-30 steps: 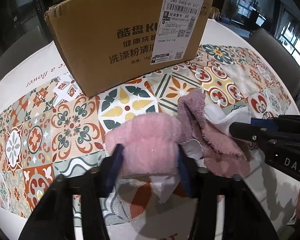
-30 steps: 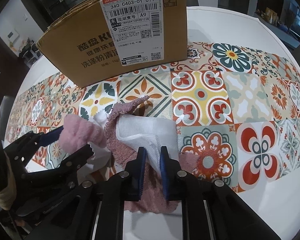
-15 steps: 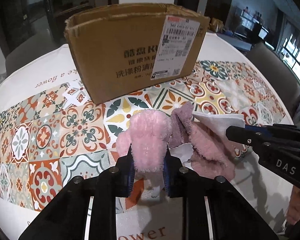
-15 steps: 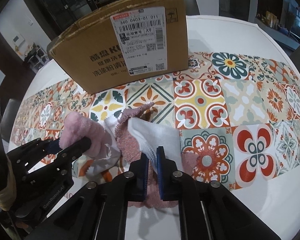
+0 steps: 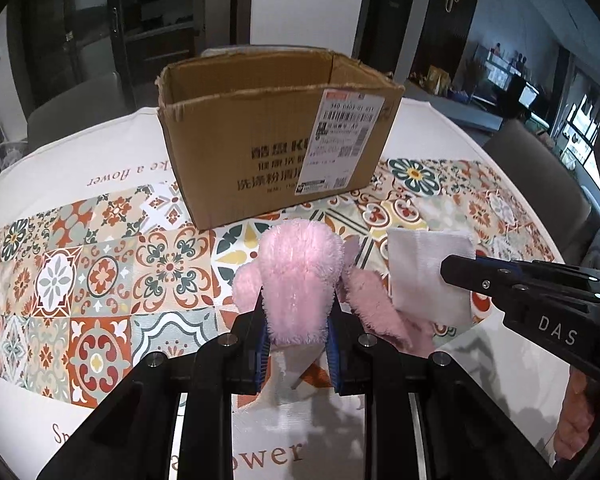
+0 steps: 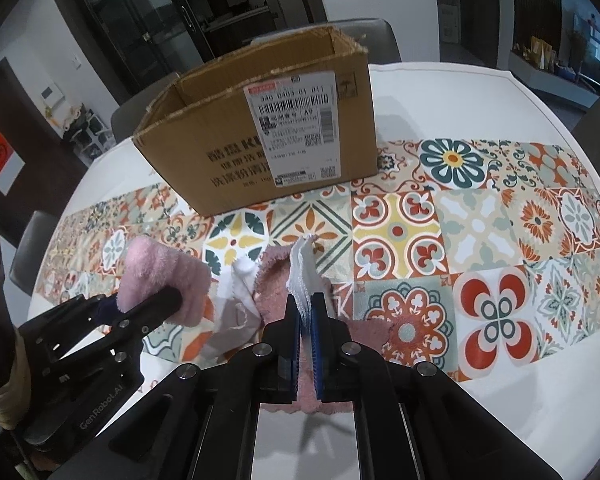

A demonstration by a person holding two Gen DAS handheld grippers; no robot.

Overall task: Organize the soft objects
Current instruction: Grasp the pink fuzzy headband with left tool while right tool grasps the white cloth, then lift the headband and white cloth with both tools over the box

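Observation:
My left gripper [image 5: 298,322] is shut on a fluffy light-pink cloth [image 5: 298,276] and holds it above the table; it also shows in the right wrist view [image 6: 160,280]. My right gripper [image 6: 307,306] is shut on a folded white cloth [image 6: 302,276], seen in the left wrist view [image 5: 424,268] lifted off the table. A mauve towel [image 6: 274,280] and a thin white cloth [image 6: 236,312] lie on the table below both grippers. An open cardboard box [image 5: 280,140] stands behind them.
The round table has a white cover [image 6: 440,92] with a band of coloured tile pattern [image 6: 480,240]. Grey chairs [image 5: 540,184] stand around the table. Dark cabinets and doors are behind.
The left gripper closed on the fluffy pink cloth and both grippers rose, each lifting its cloth. The box now shows its open top.

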